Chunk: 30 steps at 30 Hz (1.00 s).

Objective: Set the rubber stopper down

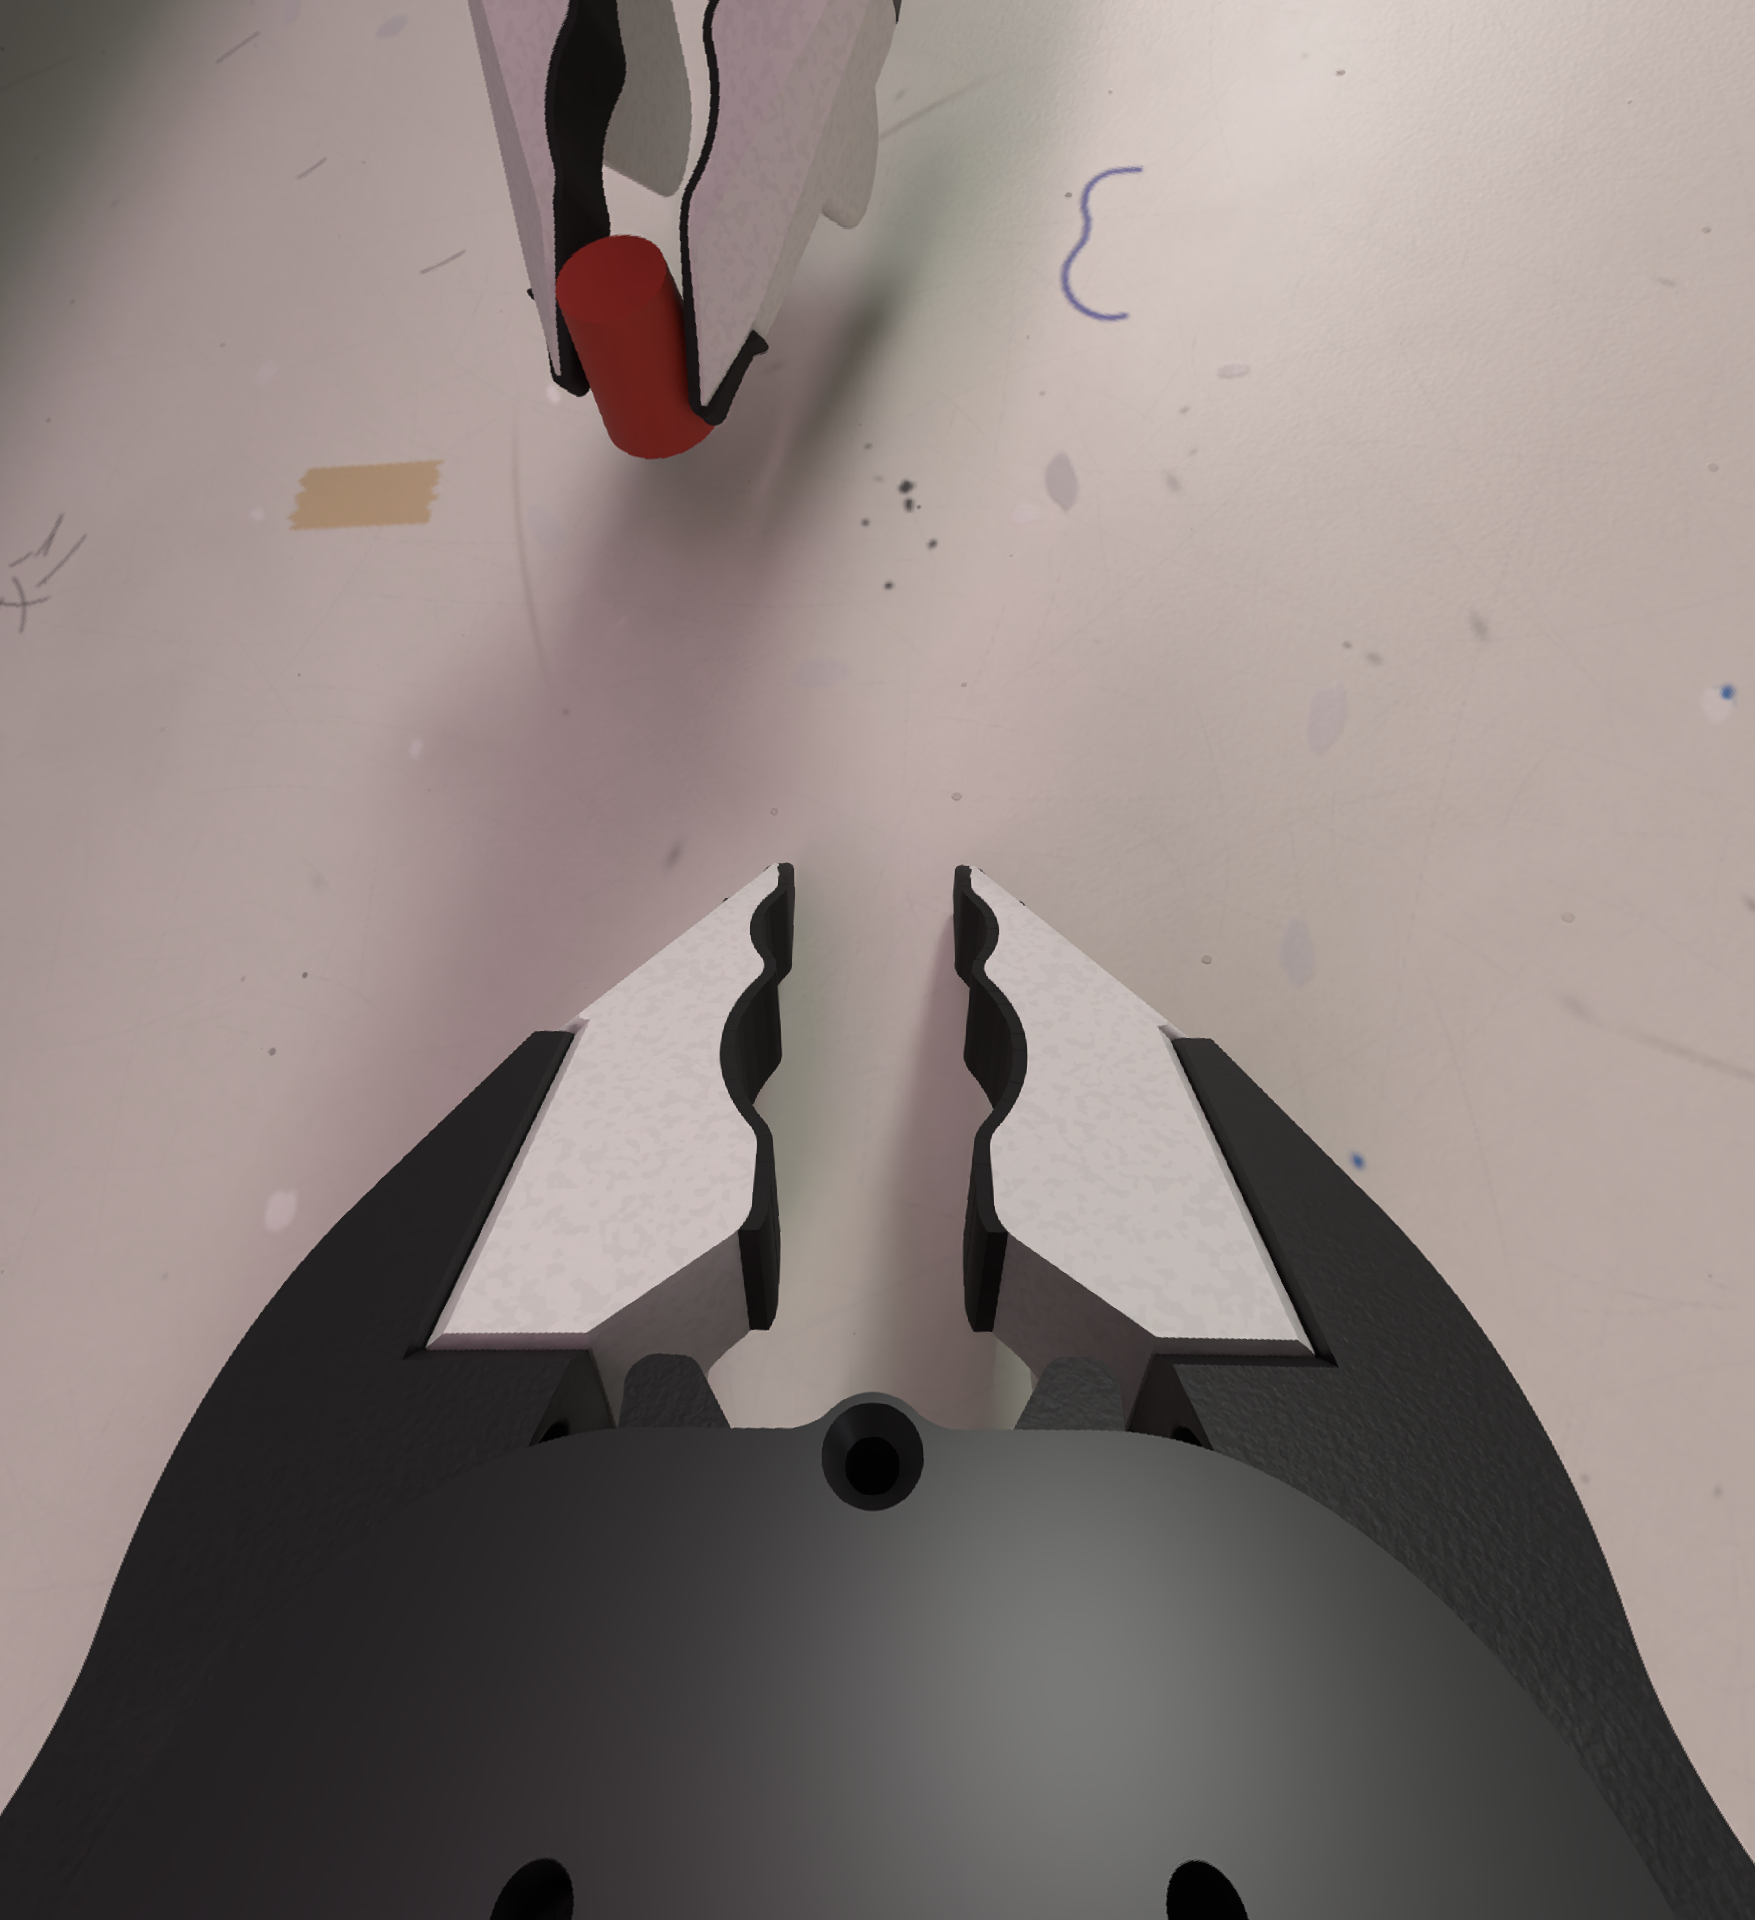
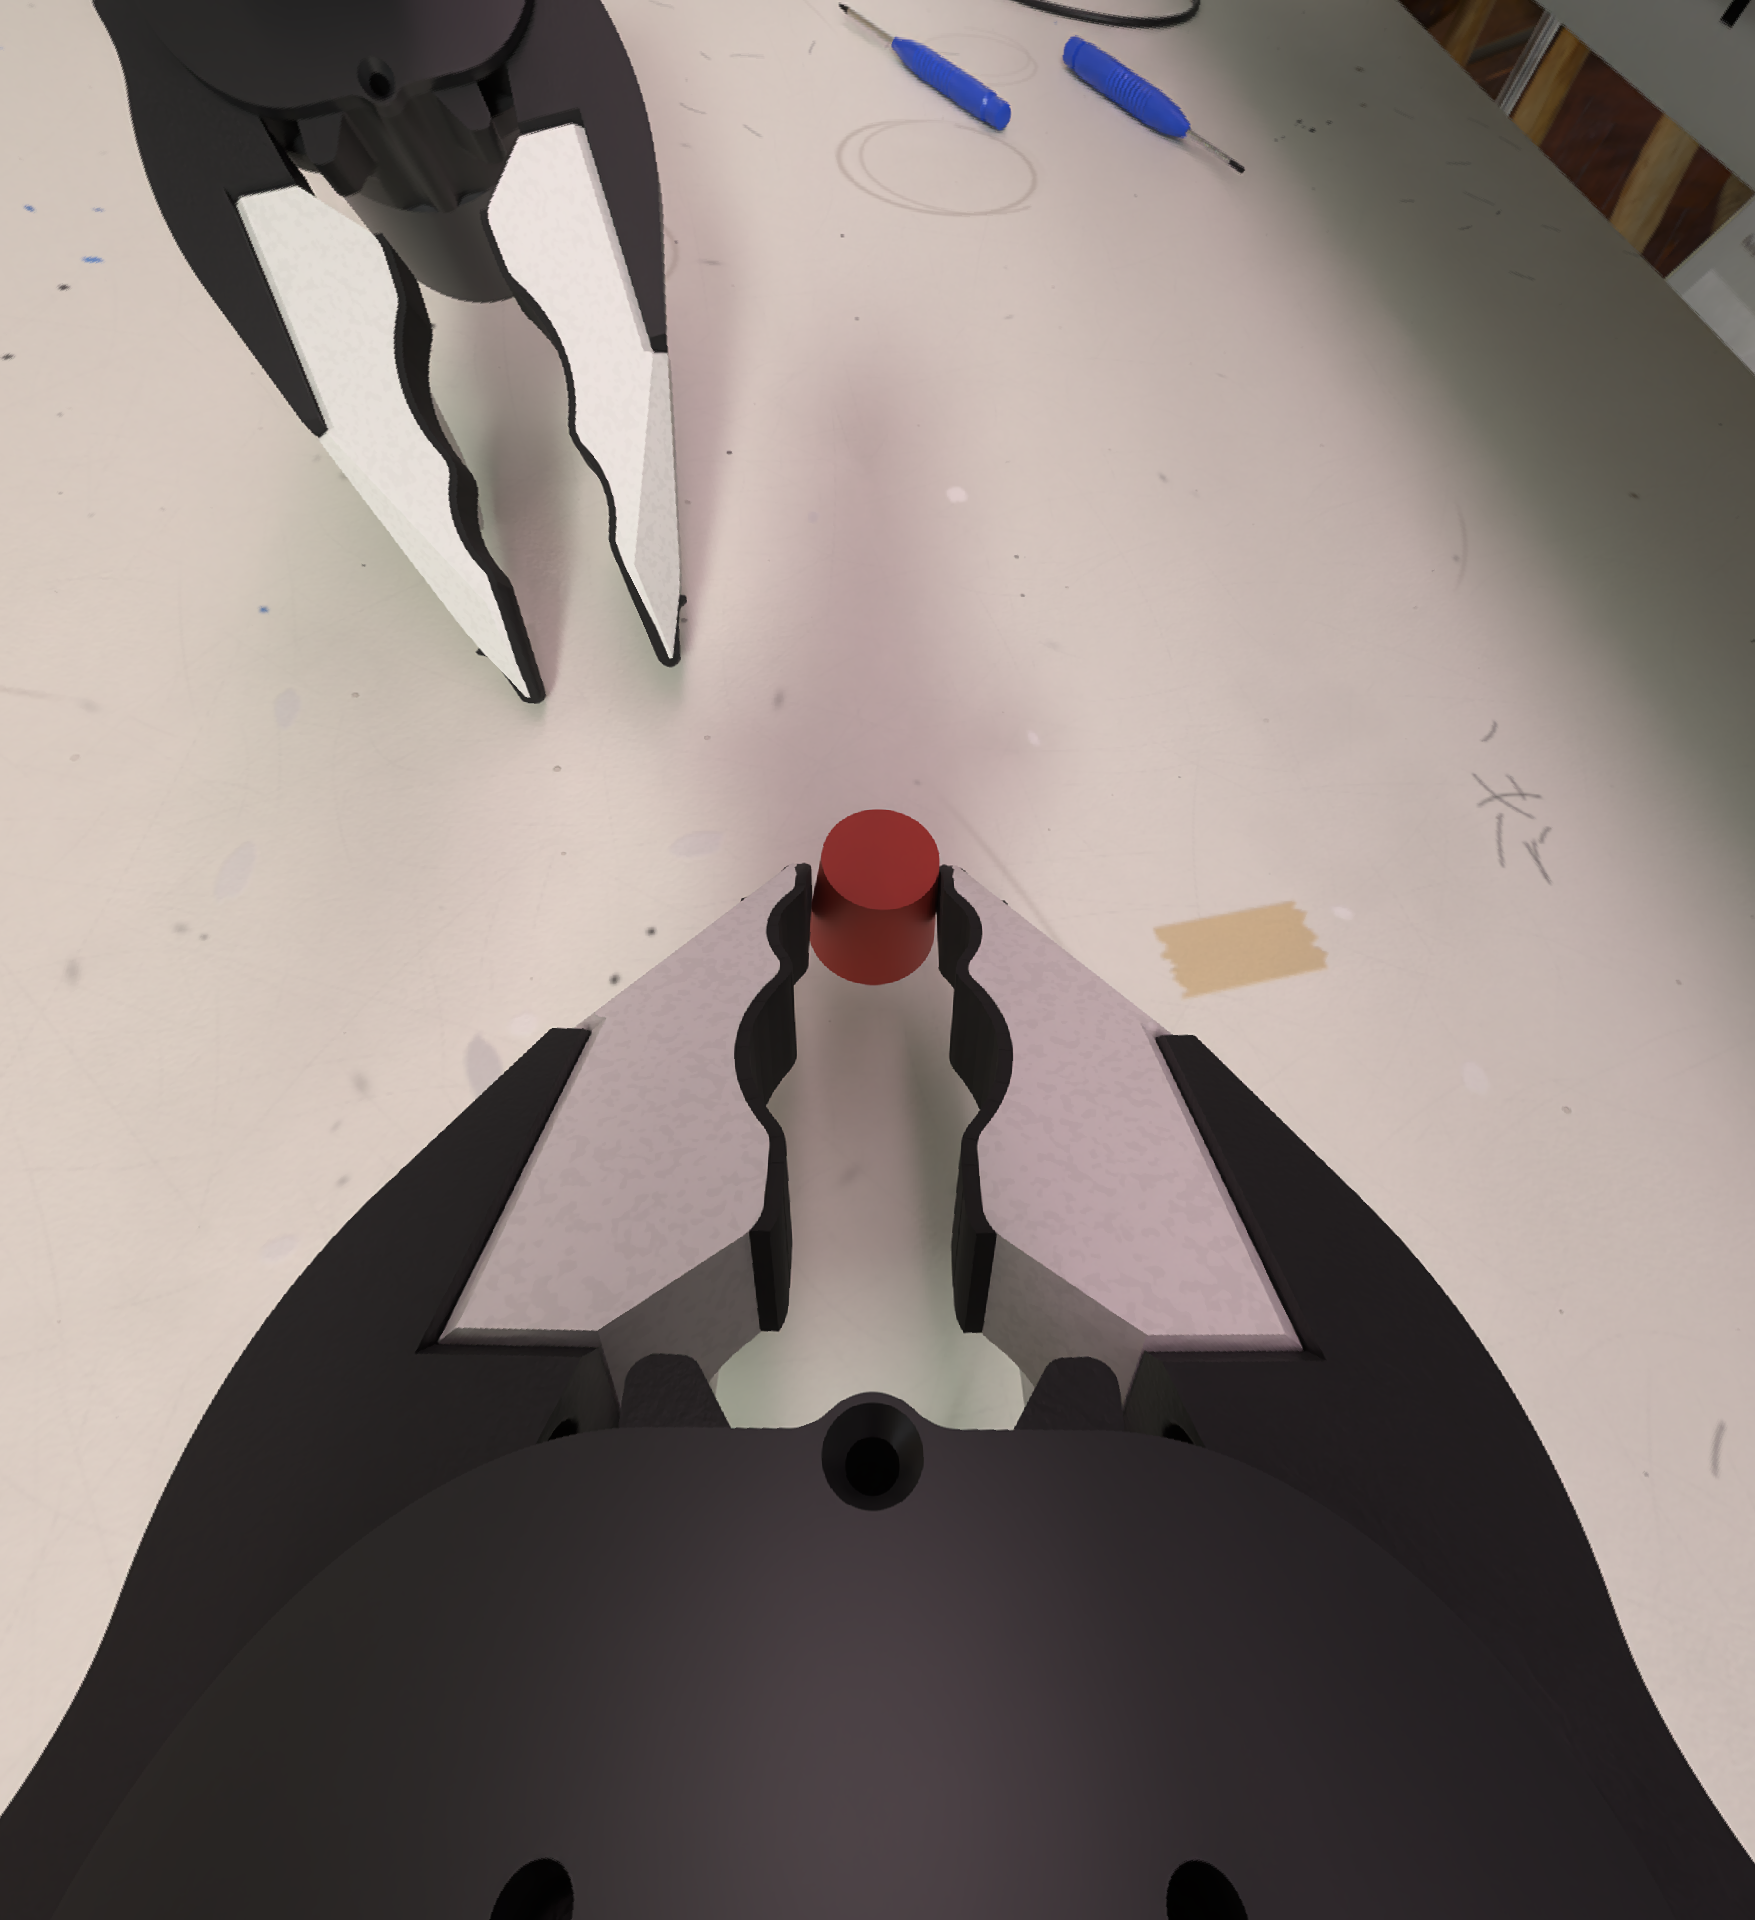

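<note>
Only the right wrist view takes in the two blue screwdrivers [image 2: 956, 83] lying far beyond the stopper [image 2: 874, 896], a black cable [image 2: 1112, 12] past them, and the bench edge with wood panels [image 2: 1631, 156] off to the far side; the left wrist view alone shows a blue pen squiggle [image 1: 1096, 244] on the table [image 1: 1372, 727]. Both views catch the tan tape patch [image 2: 1239, 945] stuck flat on the table near the stopper — well clear of it. Nothing lies between the stopper and the table beneath it; scratches and ink specks mark the surface all round. The left gripper [image 2: 608, 675] hangs beside and beyond the stopper, its jaws parted with nothing between them. The right gripper [image 2: 874, 883] is clamped on the red stopper, which sits right at the fingertips [image 2: 800, 894], pinched on both sides, one flat end poking out past the tips. From the left wrist view the stopper appears tilted — whether it touches the table cannot be told.
</note>
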Each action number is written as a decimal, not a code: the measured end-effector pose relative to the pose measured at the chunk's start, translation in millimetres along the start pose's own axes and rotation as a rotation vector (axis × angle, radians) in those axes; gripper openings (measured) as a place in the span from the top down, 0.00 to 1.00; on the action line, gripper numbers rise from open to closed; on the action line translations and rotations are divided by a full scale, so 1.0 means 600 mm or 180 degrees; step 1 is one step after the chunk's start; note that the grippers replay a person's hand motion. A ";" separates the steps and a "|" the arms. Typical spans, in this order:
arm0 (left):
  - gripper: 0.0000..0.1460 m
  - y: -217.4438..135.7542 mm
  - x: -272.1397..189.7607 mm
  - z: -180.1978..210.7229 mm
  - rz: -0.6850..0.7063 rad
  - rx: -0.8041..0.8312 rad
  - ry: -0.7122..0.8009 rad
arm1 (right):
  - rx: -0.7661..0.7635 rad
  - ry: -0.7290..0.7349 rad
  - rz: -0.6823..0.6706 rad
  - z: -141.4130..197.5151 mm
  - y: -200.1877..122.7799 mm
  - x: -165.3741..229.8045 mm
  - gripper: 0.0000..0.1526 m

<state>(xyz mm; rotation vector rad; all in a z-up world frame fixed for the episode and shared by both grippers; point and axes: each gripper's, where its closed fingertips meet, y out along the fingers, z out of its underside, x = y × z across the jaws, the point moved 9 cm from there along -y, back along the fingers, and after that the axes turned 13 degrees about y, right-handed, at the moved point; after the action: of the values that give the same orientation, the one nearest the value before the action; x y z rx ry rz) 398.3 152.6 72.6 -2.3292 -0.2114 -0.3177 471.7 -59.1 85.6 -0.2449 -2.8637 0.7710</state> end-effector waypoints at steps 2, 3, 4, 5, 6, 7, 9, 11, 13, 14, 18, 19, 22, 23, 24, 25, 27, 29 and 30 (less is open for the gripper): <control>0.79 0.000 0.000 0.000 0.0002 0.0000 0.0000 | 0.0001 0.0013 -0.0022 0.000 0.000 -0.001 0.84; 0.79 0.000 0.000 0.000 0.0003 -0.0001 0.0000 | 0.0004 0.0014 -0.0025 0.000 0.000 -0.001 0.84; 0.79 0.000 0.000 0.000 0.0003 -0.0001 -0.0001 | 0.0013 0.0011 -0.0029 0.000 0.001 -0.001 0.84; 0.79 0.000 0.000 0.000 0.0004 -0.0001 -0.0003 | 0.0027 0.0007 -0.0034 0.000 0.001 -0.001 0.84; 0.79 0.000 0.000 0.000 0.0006 -0.0001 -0.0004 | 0.0043 0.0004 -0.0037 0.000 0.002 0.000 0.84; 0.79 0.000 0.000 0.000 0.0007 -0.0001 -0.0005 | 0.0056 0.0001 -0.0040 0.000 0.003 0.000 0.84; 0.79 0.000 0.000 0.000 0.0007 -0.0001 -0.0008 | 0.0071 -0.0001 -0.0046 0.001 0.003 0.000 0.84; 0.79 0.000 0.000 0.000 0.0004 0.0000 -0.0006 | 0.0074 0.0002 -0.0054 0.001 0.003 0.000 0.84; 0.79 0.000 0.000 0.000 0.0002 0.0000 -0.0005 | 0.0078 0.0003 -0.0062 0.001 0.004 0.000 0.84; 0.79 0.000 0.000 0.000 0.0002 0.0000 -0.0005 | 0.0083 0.0000 -0.0067 0.001 0.004 0.000 0.84; 0.79 0.000 0.000 0.000 0.0000 0.0000 -0.0007 | 0.0131 -0.0030 -0.0096 0.001 0.006 0.002 0.84; 0.79 0.000 0.000 0.001 0.0000 0.0001 -0.0010 | 0.0145 -0.0040 -0.0103 0.002 0.007 0.003 0.84; 0.79 0.000 0.001 0.001 0.0000 0.0001 -0.0018 | 0.0184 -0.0074 -0.0116 0.002 0.009 0.004 0.84; 0.78 0.000 0.001 0.001 -0.0003 0.0002 -0.0022 | 0.0196 -0.0087 -0.0118 0.003 0.009 0.005 0.84; 0.78 0.000 0.001 0.001 -0.0003 0.0003 -0.0024 | 0.0209 -0.0097 -0.0119 0.003 0.010 0.006 0.84; 0.78 0.000 0.001 0.001 -0.0003 0.0003 -0.0025 | 0.0220 -0.0105 -0.0119 0.003 0.010 0.006 0.84; 0.78 0.000 0.001 0.001 0.0000 0.0002 -0.0028 | 0.0231 -0.0112 -0.0120 0.003 0.011 0.006 0.84; 0.78 0.000 0.001 0.001 0.0003 0.0002 -0.0029 | 0.0228 -0.0111 -0.0122 0.003 0.011 0.006 0.84; 0.78 0.000 0.001 0.001 0.0003 0.0002 -0.0029 | 0.0226 -0.0109 -0.0124 0.003 0.011 0.006 0.84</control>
<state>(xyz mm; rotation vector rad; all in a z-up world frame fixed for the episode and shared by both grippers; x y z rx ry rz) 399.1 153.1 72.5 -2.3304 -0.2147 -0.3067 468.4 -53.7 81.1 -0.1678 -2.8571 0.8759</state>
